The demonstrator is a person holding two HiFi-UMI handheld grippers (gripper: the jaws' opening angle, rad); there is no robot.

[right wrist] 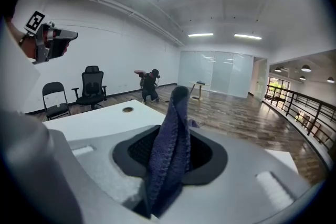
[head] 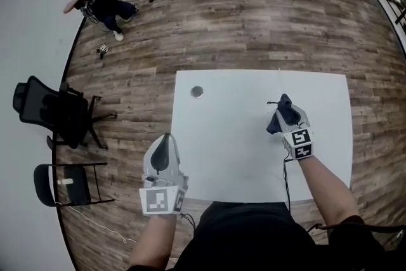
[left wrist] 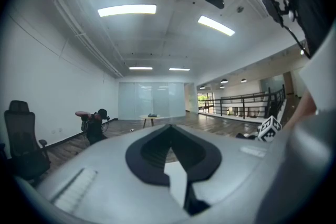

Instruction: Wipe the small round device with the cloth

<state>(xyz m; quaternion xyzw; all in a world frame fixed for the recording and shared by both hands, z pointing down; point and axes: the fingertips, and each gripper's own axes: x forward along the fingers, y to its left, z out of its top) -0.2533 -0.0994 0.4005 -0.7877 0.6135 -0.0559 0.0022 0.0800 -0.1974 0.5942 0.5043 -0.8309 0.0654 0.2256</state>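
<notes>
Right hand-held gripper [head: 287, 108] pinching cloth [right wrist: 170, 149], left hand-held gripper [head: 166, 138] closed empty at table [head: 254, 82] edge

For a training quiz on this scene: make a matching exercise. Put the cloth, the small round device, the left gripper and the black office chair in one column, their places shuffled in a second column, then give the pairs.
Column one:
1. cloth
2. small round device
3. left gripper
4. office chair

Column two:
a. on the floor, left of the table
b. clamped in the right gripper
c. lying on the table, towards its far-left corner
d. empty, by the table's near-left corner

Pairs: 1-b, 2-c, 3-d, 4-a
</notes>
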